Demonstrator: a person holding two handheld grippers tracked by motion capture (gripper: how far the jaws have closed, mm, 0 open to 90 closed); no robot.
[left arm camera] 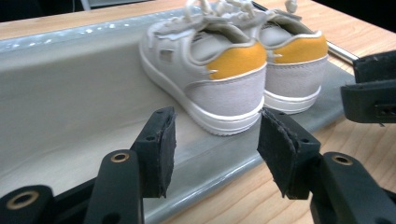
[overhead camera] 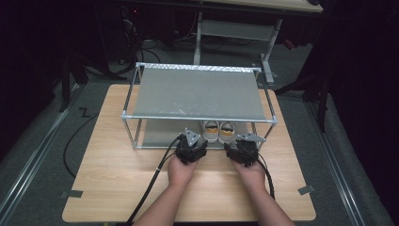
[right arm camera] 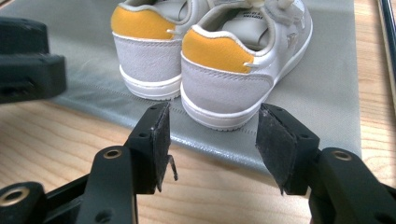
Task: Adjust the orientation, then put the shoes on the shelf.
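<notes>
- Table (overhead camera: 117,188) — wooden top bearing a 2-tier rack (overhead camera: 197,92).
- Lower shelf (left arm camera: 70,102) — grey; a pair of shoes stands on it, heels outward: left shoe (left arm camera: 210,79), right shoe (right arm camera: 233,60).
- Left gripper (left arm camera: 215,144) — jaws apart, empty, just short of the left heel.
- Right gripper (right arm camera: 212,140) — jaws apart, empty, before the right heel.

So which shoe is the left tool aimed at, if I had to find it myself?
On the wooden table stands a grey two-shelf rack; a pair of shoes sits on its lower shelf. It is the left shoe, white with a yellow heel, the one farther from the rack's right post.
</notes>
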